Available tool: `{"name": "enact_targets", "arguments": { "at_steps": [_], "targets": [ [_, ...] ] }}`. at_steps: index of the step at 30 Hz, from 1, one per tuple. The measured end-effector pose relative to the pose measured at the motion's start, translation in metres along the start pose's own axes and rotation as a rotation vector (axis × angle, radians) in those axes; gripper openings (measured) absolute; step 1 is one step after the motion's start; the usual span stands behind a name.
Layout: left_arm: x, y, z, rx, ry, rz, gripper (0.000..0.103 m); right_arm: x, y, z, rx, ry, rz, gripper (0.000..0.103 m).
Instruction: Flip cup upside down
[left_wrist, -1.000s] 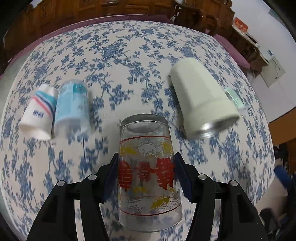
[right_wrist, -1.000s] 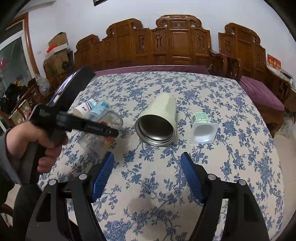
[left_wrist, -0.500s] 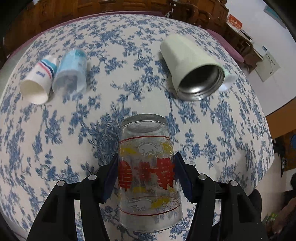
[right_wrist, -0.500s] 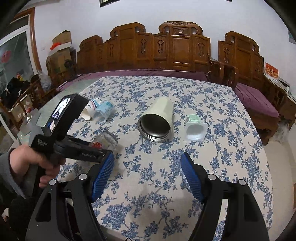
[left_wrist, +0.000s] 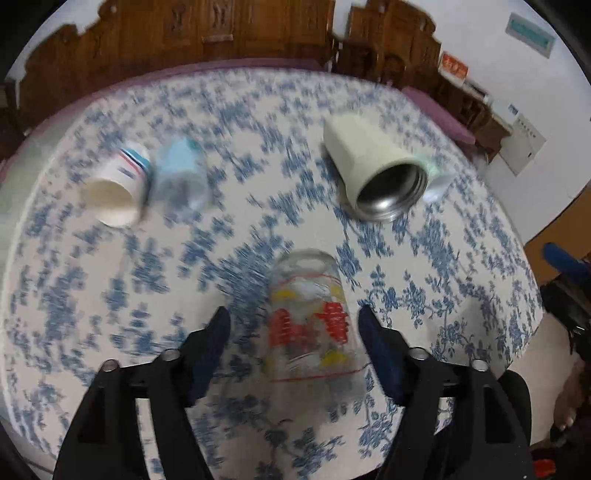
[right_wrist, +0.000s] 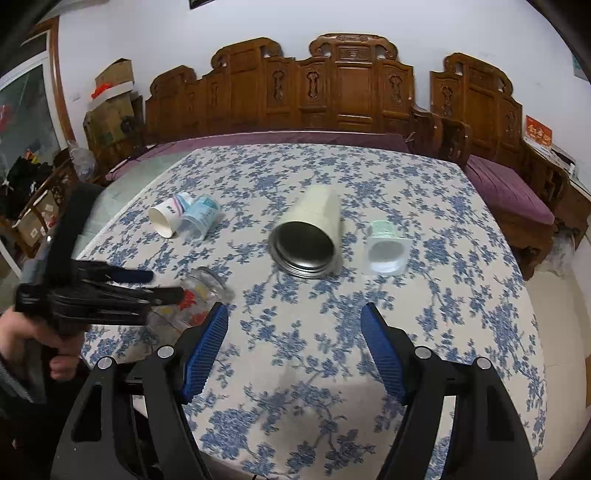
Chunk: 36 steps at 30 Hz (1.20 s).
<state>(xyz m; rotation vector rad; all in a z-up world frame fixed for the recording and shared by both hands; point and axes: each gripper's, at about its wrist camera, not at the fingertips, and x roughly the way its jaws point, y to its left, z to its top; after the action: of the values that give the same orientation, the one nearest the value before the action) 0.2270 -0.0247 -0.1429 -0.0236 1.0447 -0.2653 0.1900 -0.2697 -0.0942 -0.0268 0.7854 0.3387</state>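
Clear glass tumbler with red characters, yellow motifs and thin red bands (left_wrist: 308, 317): lower centre of the left wrist view, blurred, closed base towards the upper frame, wider mouth towards the lower edge, on the blue-flowered cloth. In the right wrist view (right_wrist: 199, 295), lower left, partly hidden; upright or tilted cannot be told.

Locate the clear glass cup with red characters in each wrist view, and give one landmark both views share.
Left wrist view: the clear glass cup with red characters sits low in the centre, between the open fingers of the left gripper.
Right wrist view: the cup is at lower left, partly behind the left gripper.
Shared landmark: the cream steel-lined tumbler, lying on its side.
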Motion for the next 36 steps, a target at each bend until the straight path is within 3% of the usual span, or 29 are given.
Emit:
{"name": "enact_targets", "arguments": {
  "at_steps": [1,5,6,9,15,22,30,36],
  "targets": [
    [-0.01,0.005,-0.002,-0.001,-0.031,0.015,0.079,0.002,0.004,0.002,-0.003,0.002,0.002,0.076],
    [-0.041,0.026,-0.009,-0.012,-0.146,0.051,0.083,0.017,0.023,0.011,-0.015,0.022,0.026,0.076],
    [-0.047,0.032,-0.012,-0.018,-0.181,0.07,0.095,0.02,0.027,0.013,-0.017,0.028,0.03,0.076],
    [-0.059,0.049,-0.019,-0.042,-0.254,0.111,0.095,0.033,0.042,0.018,-0.017,0.049,0.049,0.077],
    [-0.07,0.09,-0.026,-0.103,-0.288,0.144,0.095,0.068,0.071,0.029,-0.028,0.129,0.069,0.077],
    [-0.077,0.112,-0.033,-0.127,-0.328,0.22,0.095,0.127,0.088,0.028,0.03,0.319,0.099,0.079],
    [-0.071,0.113,-0.034,-0.114,-0.318,0.218,0.095,0.168,0.097,0.024,0.138,0.482,0.162,0.079],
    [-0.069,0.111,-0.035,-0.108,-0.313,0.214,0.095,0.191,0.092,0.022,0.21,0.562,0.147,0.079]
  ]
}}
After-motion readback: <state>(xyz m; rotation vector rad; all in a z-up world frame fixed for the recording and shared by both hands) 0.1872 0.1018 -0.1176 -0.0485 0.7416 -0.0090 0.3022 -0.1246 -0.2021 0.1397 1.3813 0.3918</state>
